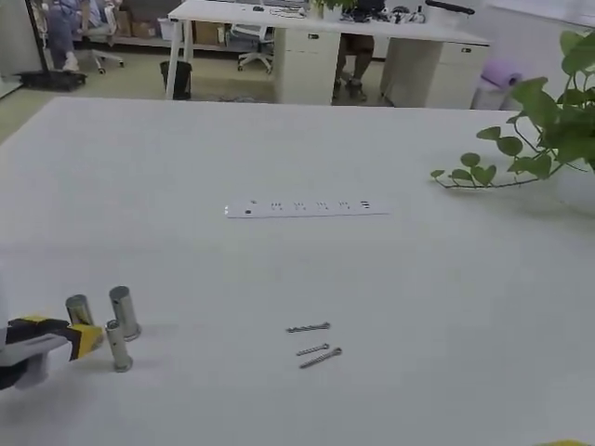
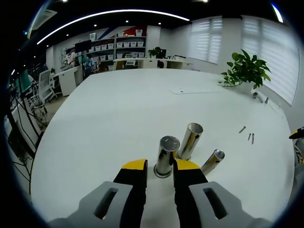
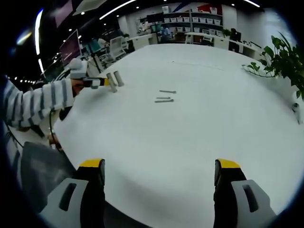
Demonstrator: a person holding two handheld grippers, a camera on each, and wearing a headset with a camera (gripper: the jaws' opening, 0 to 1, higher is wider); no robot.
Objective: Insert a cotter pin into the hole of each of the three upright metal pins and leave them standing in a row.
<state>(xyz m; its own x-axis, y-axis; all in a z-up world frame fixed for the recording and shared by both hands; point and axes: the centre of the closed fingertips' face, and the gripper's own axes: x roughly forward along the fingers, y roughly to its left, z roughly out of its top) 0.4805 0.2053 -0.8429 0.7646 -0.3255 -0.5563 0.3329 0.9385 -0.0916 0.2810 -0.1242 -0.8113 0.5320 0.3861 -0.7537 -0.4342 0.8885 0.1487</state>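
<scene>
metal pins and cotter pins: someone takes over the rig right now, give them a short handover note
Left gripper: its jaws flank the base of the nearest of three upright silver metal cylinder pins; I cannot tell whether they clamp it.
Right gripper: open wide, holding nothing, above the white table.
Three thin silver cotter pins lie loose together mid-table, apart from the metal pins.
Done: nothing inserted. The metal pins stand in a cluster, not a row.
Left: put a cotter pin into each metal pin's hole, then line the pins up.
</scene>
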